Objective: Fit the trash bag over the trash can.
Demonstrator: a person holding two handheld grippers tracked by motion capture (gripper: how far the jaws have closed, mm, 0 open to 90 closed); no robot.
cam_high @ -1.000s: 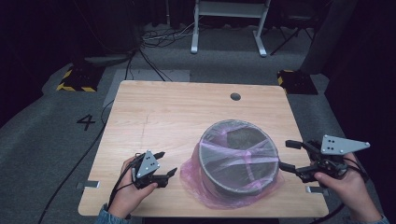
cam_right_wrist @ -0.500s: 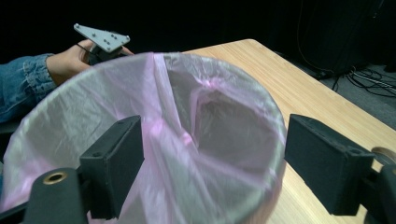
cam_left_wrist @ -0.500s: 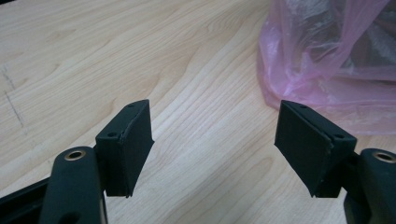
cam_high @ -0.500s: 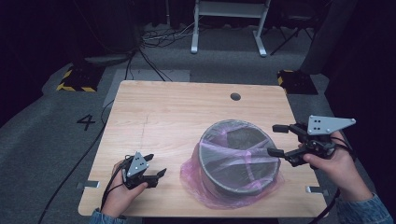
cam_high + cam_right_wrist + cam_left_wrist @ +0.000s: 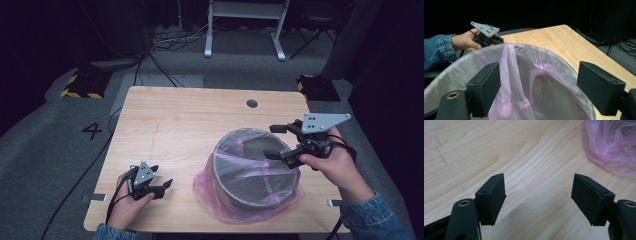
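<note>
Between right gripper (image 5: 537, 92) jaws, held apart: bin (image 5: 576, 100) rim with pink bag (image 5: 524, 75) draped over it. Nothing clamped. Gripper hangs over rim's near edge (image 5: 287, 150), likely placed to pinch liner film there. Beyond jaws: bag folds sag into bin, loose, not seated. Farther off: left gripper (image 5: 487, 35), low on table (image 5: 190, 120), apart from bin. Its jaws spread too (image 5: 537, 195), bare wood between, bag edge (image 5: 611, 147) ahead to one side; probably waiting to hold liner down.

right claw (image 5: 278, 141) spread at bin (image 5: 255, 172) rim | left claw (image 5: 161, 181) on table (image 5: 185, 125)
</note>
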